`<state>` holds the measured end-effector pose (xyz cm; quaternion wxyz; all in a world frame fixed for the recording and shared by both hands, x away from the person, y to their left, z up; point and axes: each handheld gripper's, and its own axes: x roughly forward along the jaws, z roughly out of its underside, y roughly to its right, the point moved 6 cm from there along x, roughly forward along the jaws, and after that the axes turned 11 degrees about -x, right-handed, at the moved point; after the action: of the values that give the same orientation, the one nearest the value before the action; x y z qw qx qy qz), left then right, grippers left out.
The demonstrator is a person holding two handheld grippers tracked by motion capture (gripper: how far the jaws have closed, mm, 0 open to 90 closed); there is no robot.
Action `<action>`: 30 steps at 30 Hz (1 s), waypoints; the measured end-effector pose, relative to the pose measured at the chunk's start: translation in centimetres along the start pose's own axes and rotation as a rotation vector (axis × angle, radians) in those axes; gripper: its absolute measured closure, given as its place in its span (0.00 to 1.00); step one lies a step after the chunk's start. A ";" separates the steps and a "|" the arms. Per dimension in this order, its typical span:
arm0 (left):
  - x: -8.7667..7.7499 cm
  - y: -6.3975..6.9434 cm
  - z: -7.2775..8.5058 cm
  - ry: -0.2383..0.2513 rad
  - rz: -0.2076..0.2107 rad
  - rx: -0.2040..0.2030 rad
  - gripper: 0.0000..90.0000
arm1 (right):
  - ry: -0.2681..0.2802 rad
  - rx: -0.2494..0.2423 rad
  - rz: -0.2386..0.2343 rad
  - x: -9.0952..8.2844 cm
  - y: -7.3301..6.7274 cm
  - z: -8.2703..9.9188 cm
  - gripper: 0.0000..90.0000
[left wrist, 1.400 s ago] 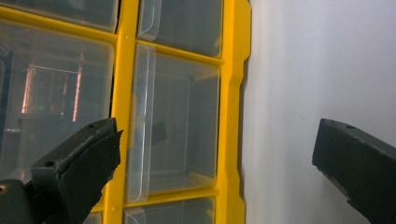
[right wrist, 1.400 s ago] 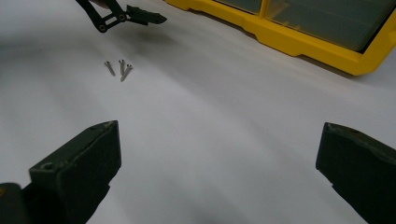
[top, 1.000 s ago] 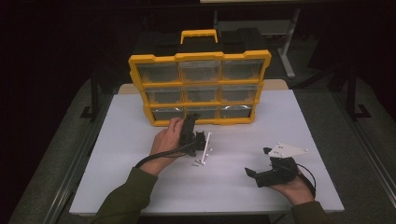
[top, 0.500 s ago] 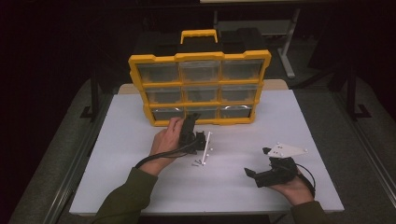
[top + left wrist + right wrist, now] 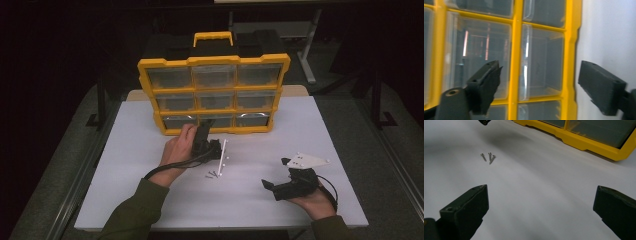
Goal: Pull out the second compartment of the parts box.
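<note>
– Where am I in this?

– My left gripper (image 5: 204, 131) is up against the bottom middle drawer (image 5: 218, 121) of the yellow organizer (image 5: 214, 95), jaws apart but just closing in, nothing pinched yet.

– Next move?

– Catch the drawer's front lip squarely, then pull it out. My right gripper (image 5: 272, 186) rests wide and empty; the screws (image 5: 488, 157) lie loose on the white table (image 5: 300, 125).

A drawer organizer (image 5: 214, 95) stands upright at the far middle of the table (image 5: 125, 195). Before its bottom row the left gripper (image 5: 206, 131) points at the drawers. A few screws (image 5: 212, 175) lie just nearer, and the right gripper (image 5: 272, 188) rests farther right, well apart.
</note>
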<state>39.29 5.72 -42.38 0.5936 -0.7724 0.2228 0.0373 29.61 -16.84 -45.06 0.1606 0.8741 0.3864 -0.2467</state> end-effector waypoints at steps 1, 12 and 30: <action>0.0 -0.1 -0.1 0.002 -0.003 -0.003 0.23 | 0.000 0.000 0.000 0.0 0.0 0.0 0.00; -0.4 -1.9 -0.8 0.005 -0.067 0.015 0.28 | 0.001 0.003 -0.001 0.0 -0.1 0.0 0.00; -0.8 -4.4 -1.6 0.028 -0.169 0.006 0.38 | 0.000 0.001 -0.001 0.0 -0.1 0.0 0.00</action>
<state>39.91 5.31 -37.69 0.5939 -0.7870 0.1653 -0.0245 29.54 -16.82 -45.05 0.1598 0.8740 0.3869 -0.2468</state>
